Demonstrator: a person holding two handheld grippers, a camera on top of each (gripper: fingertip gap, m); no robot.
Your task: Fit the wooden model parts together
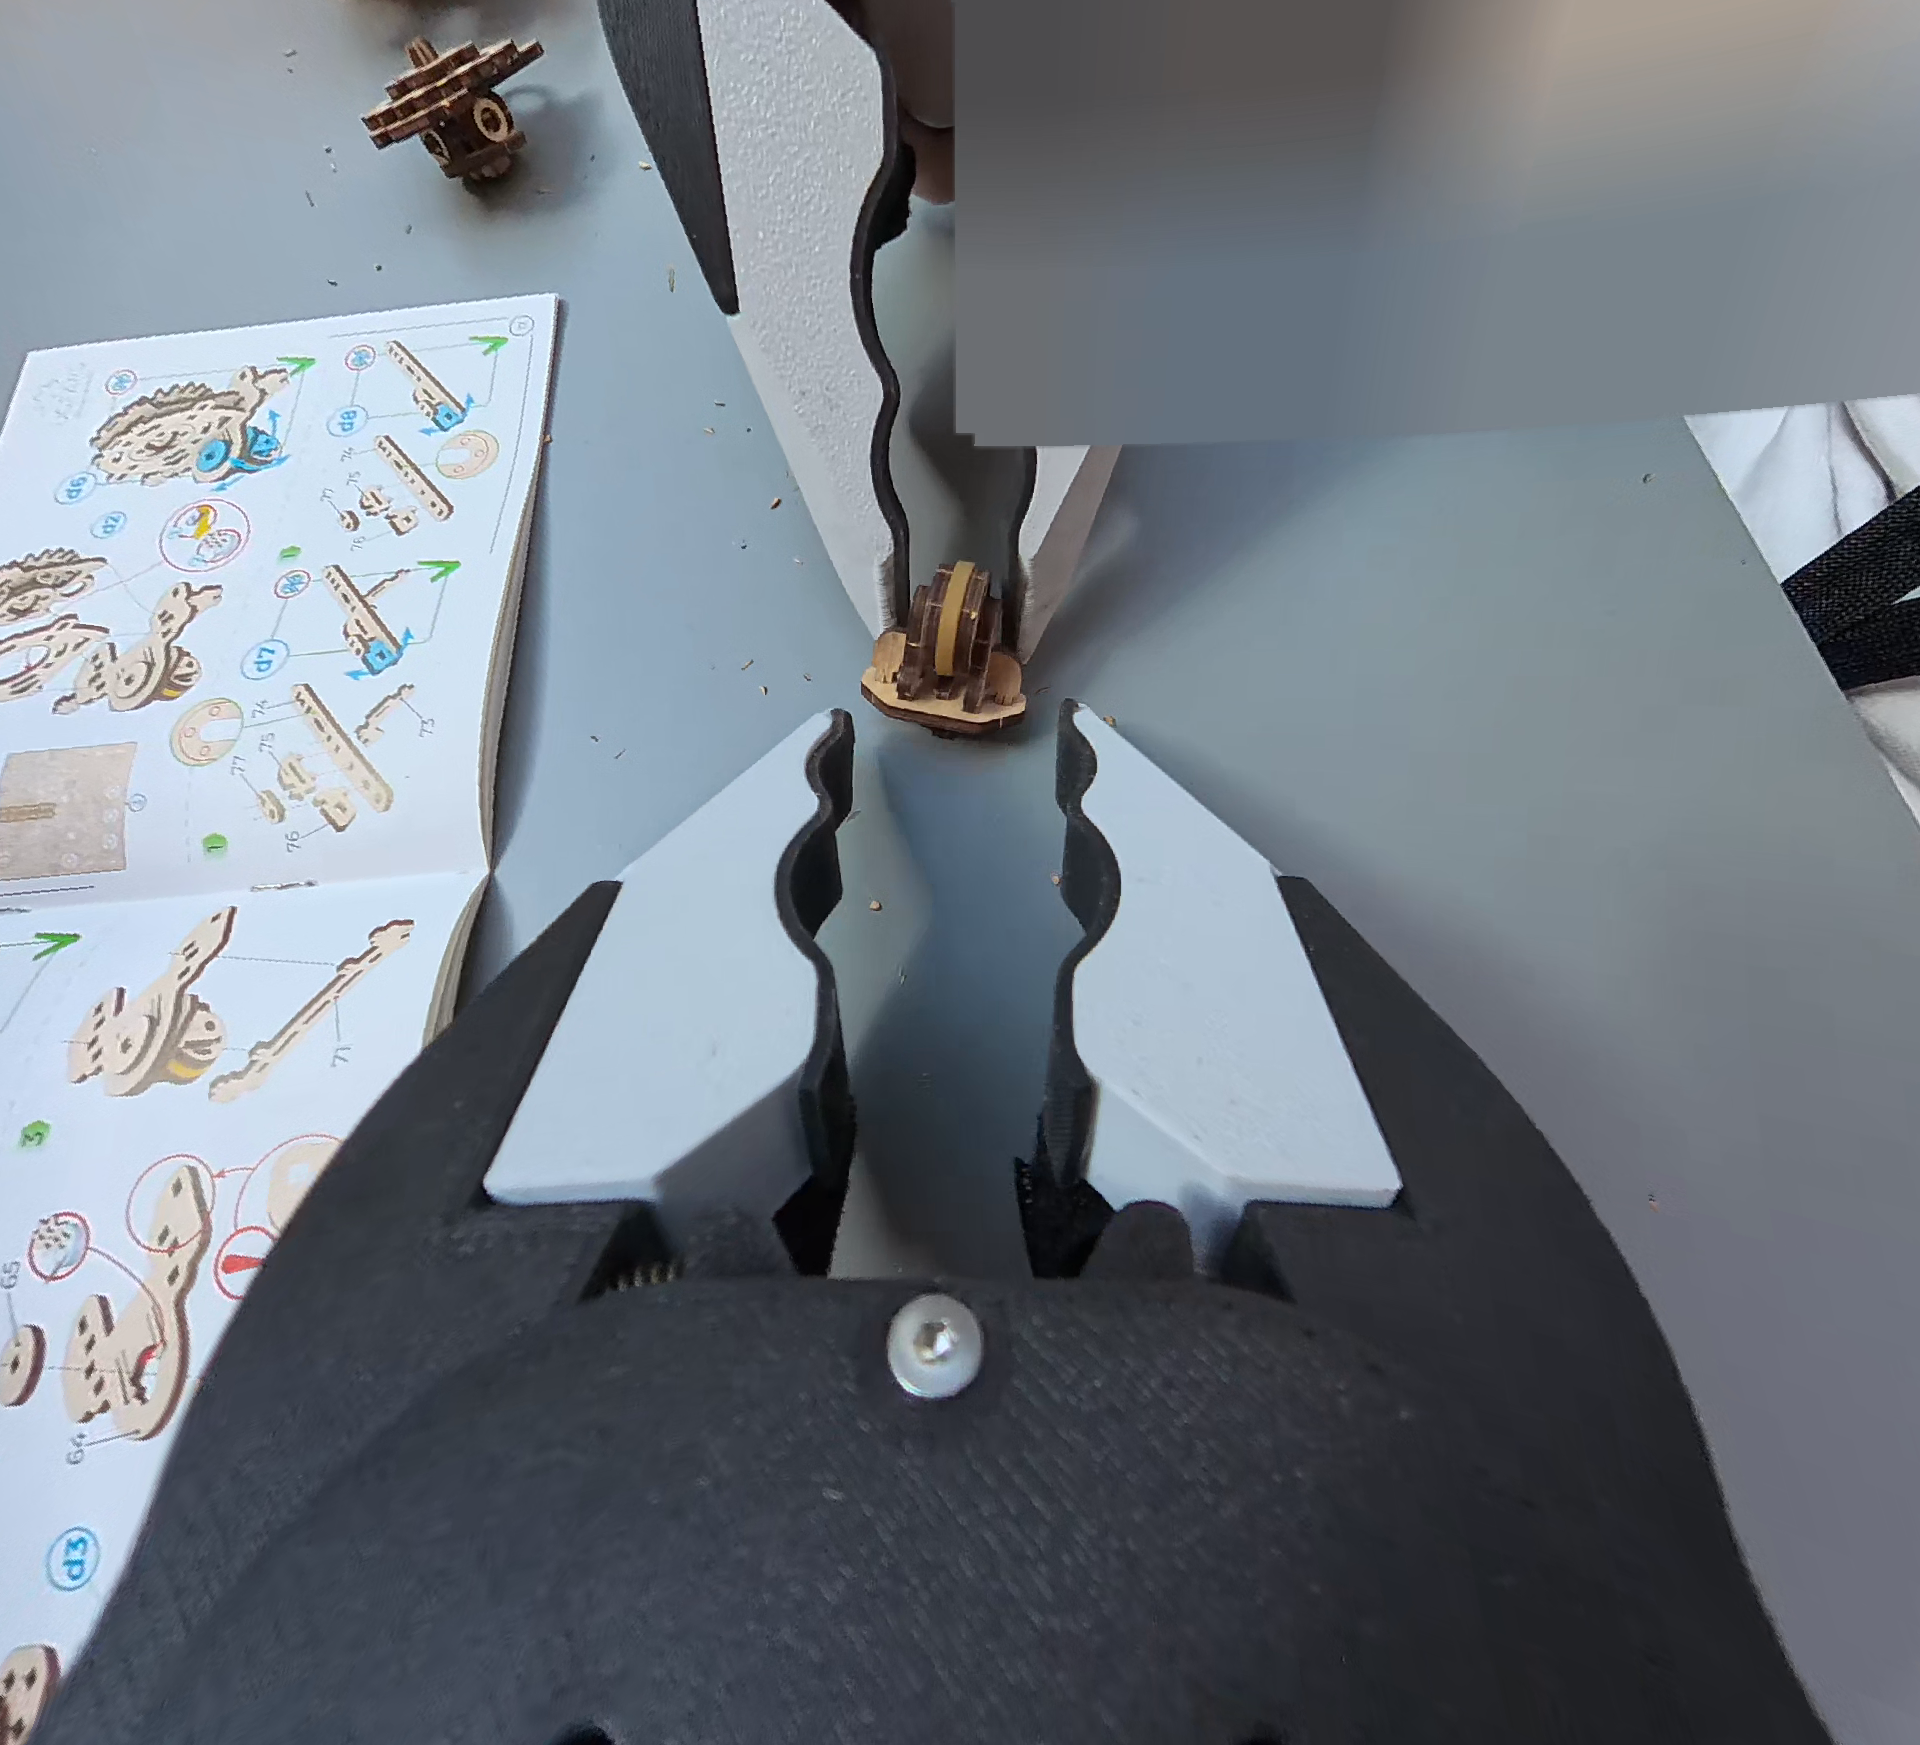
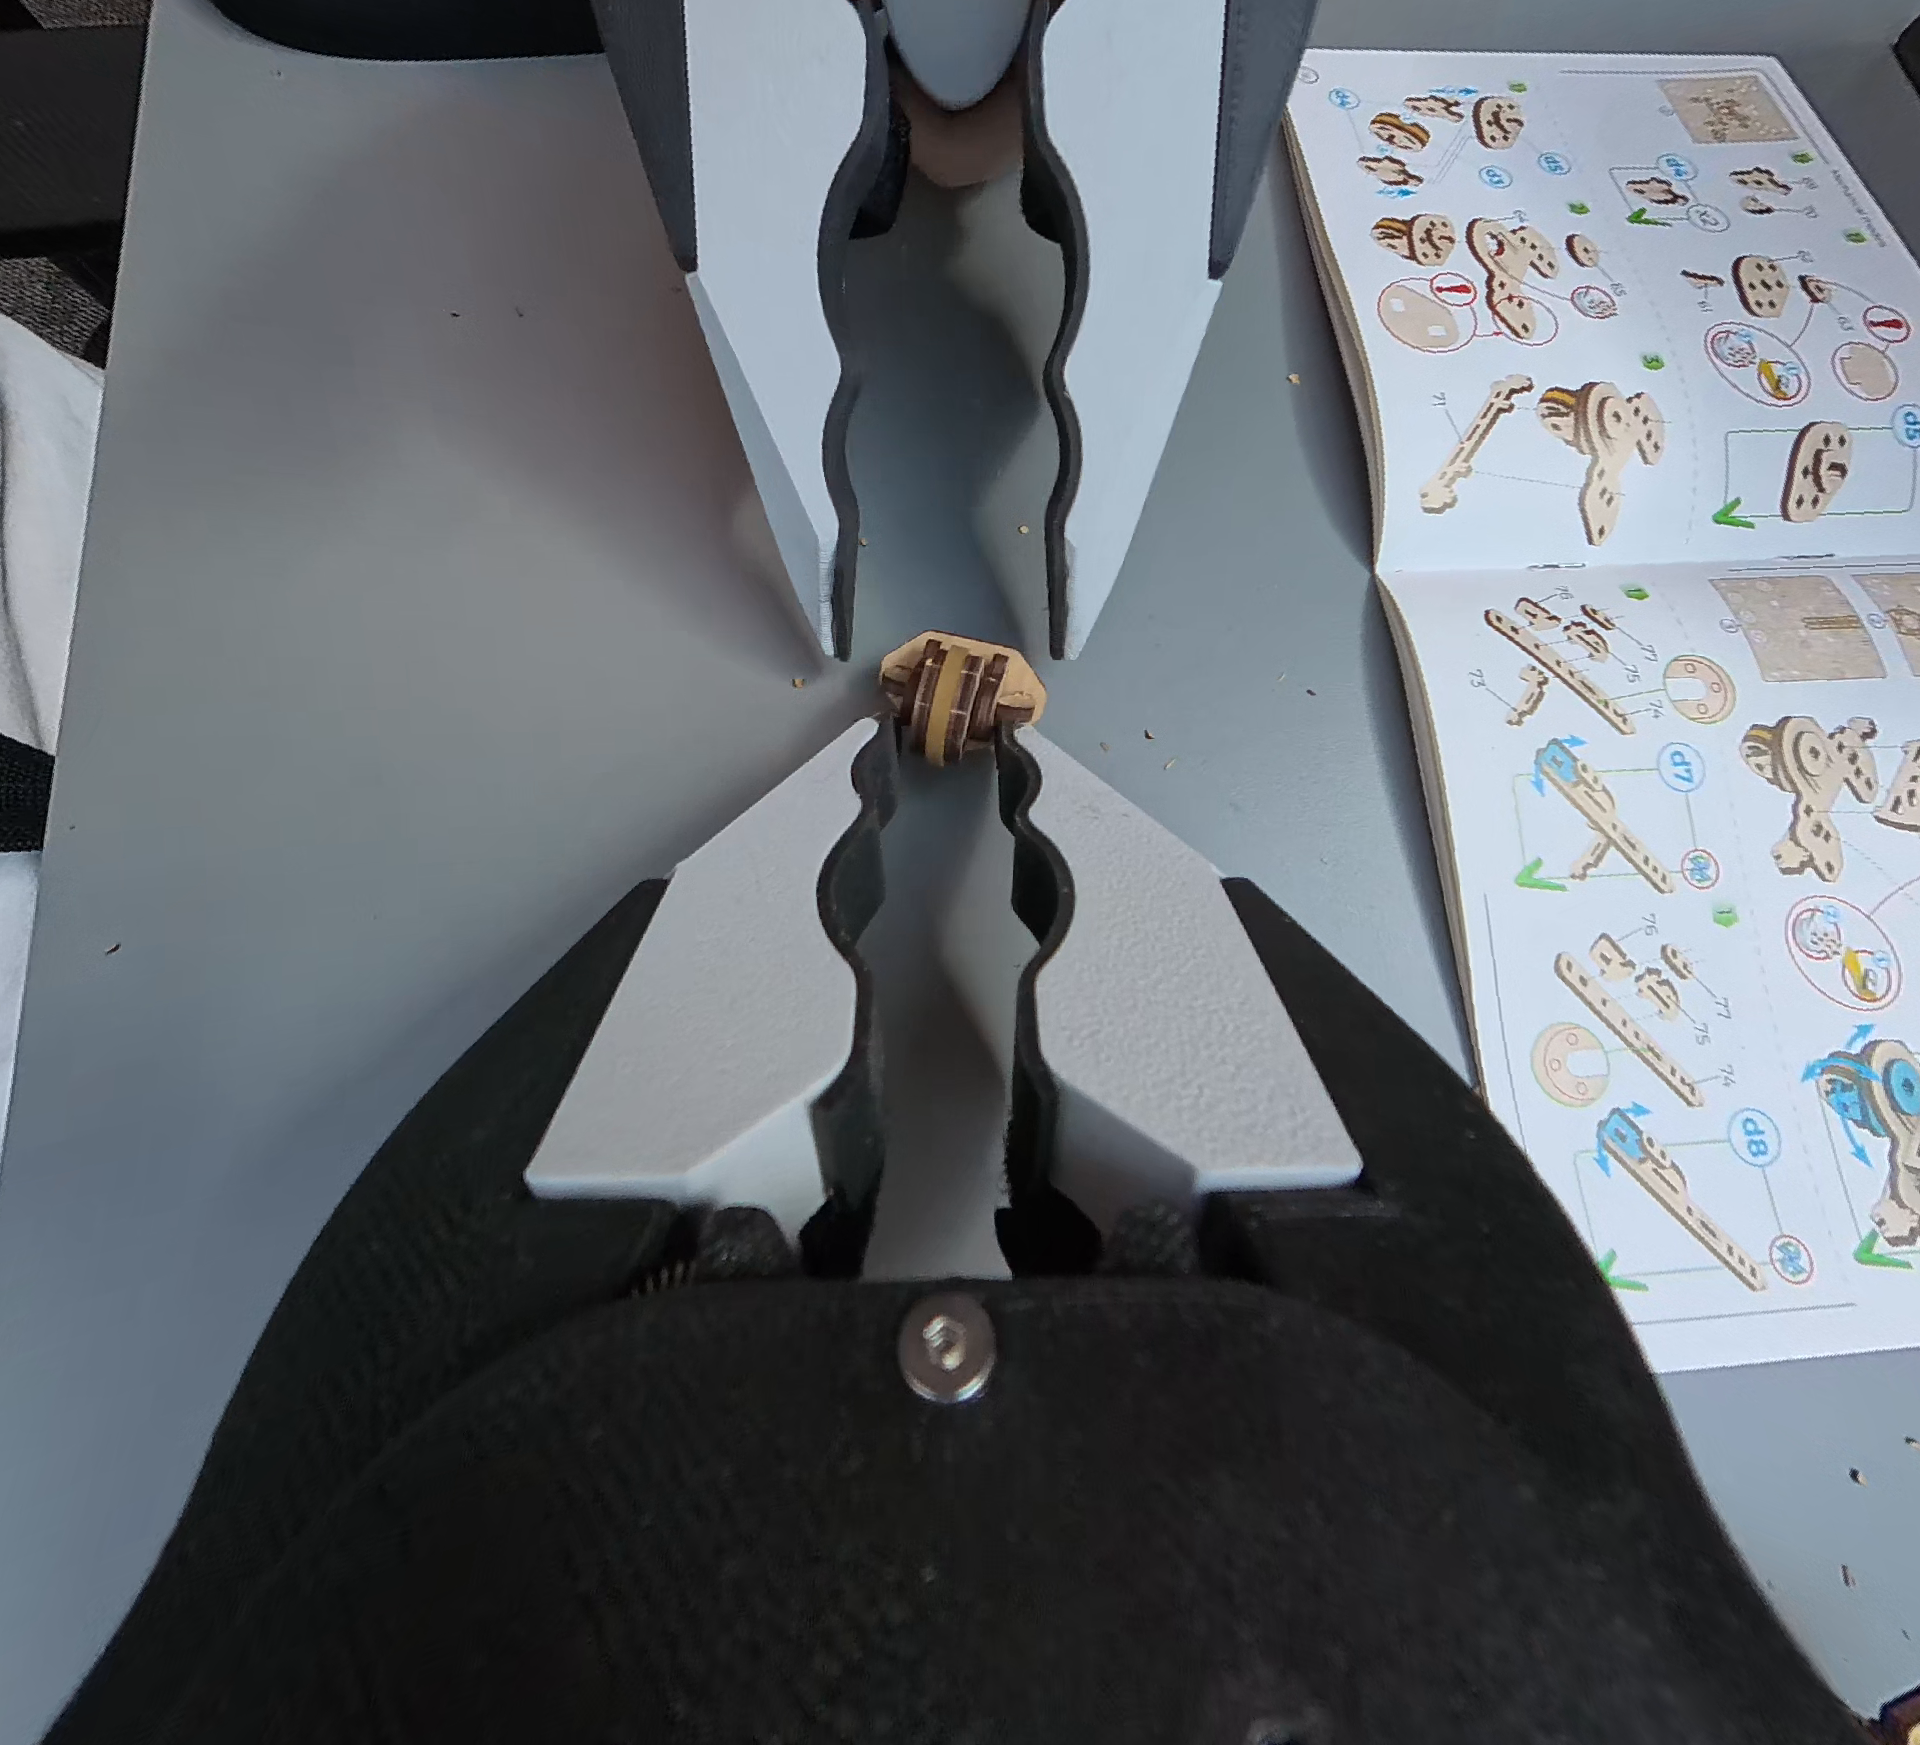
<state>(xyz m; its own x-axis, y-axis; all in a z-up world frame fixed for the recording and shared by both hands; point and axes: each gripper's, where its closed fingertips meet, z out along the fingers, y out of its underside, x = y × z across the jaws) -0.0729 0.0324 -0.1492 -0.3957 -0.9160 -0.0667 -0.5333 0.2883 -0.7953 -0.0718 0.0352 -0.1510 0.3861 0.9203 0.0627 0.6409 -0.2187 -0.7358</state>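
In the middle of the frame, on the grey table [image 2: 416,552], the little wooden part [image 2: 956,693] is pinched by the right gripper [image 2: 948,734]. The left gripper [image 1: 954,719] gapes, empty. It looks light and snappable; hold its flat base.

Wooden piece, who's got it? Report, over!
Right gripper shut on wooden piece. Left gripper open, just short of it. Booklet off to the side, nothing in the way.
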